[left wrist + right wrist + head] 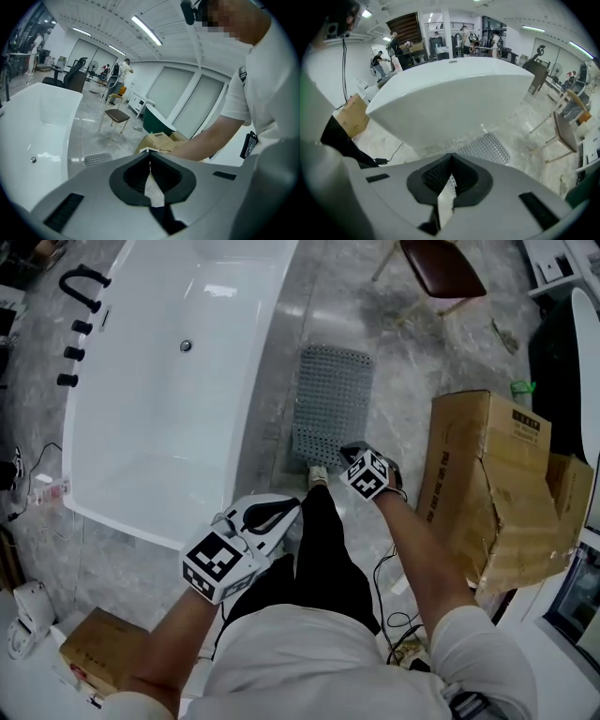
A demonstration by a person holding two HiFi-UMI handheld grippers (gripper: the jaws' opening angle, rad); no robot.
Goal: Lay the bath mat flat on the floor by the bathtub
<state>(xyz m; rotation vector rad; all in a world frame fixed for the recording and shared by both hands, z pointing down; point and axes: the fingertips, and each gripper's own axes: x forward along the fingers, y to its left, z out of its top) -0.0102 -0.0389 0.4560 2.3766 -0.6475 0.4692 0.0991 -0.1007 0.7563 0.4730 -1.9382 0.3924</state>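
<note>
"Reading any print from up there?"

"Hardly. Across the bath mat (333, 404) from the bathtub (159, 399) stands a big cardboard box (487, 493). Its top carries a pale label (530, 427) with dark lines of print, too small for me to read. A green tag (522, 387) lies just beyond that box, and I can make out no words on it. A smaller box (94, 652) off the bathtub's near corner has a red mark, just as illegible. The cubes (217, 563) on my grippers show only black and white squares."

"And the grippers themselves?"

"My right gripper (349, 454) is down at the mat's near corner, the one away from the bathtub. Its jaws are pressed together there, and the mat's dotted edge shows in the slit between them, so I take it to be pinching that corner. My left gripper (292, 509) hangs off the bathtub's near end, above my leg (323, 549), with its jaws closed tip to tip on themselves."

"Where's the mat?"

"On the grey floor (412, 362), just beside the bathtub's long side, flat but for that corner."
</note>
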